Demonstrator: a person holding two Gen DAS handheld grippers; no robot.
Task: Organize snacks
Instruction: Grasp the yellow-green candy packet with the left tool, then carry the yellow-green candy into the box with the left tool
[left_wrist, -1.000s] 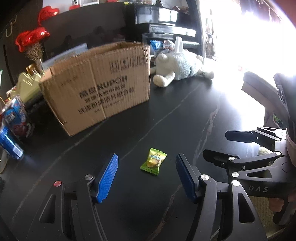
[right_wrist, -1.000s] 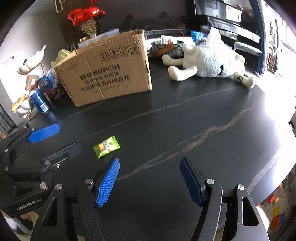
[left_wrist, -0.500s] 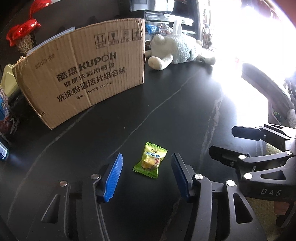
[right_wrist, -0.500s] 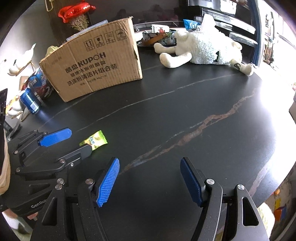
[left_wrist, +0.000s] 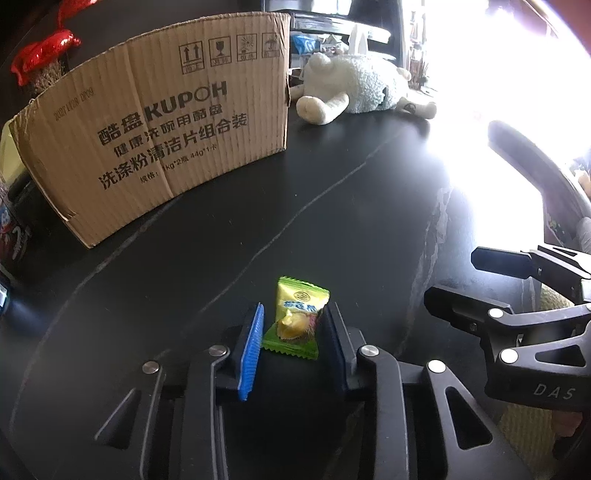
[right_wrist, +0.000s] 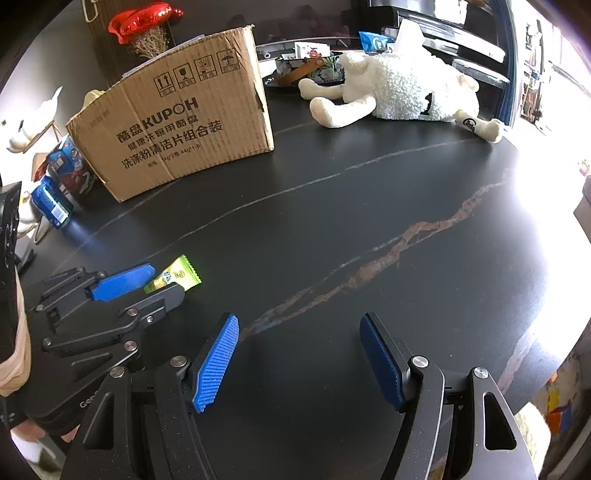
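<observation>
left gripper (left_wrist: 293, 326) has just been closing and now pinches the green candy packet (left_wrist: 296, 318) for lifting toward the cardboard box (left_wrist: 159, 122) (right gripper (right_wrist: 299, 363) spread, idle).

Snack packet (left_wrist: 297, 319) on table (left_wrist: 332, 221), before cardboard box (left_wrist: 166, 122).

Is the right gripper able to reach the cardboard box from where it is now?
Probably yes: the right gripper is open and empty, and only bare black table lies between it and the cardboard box.
</observation>
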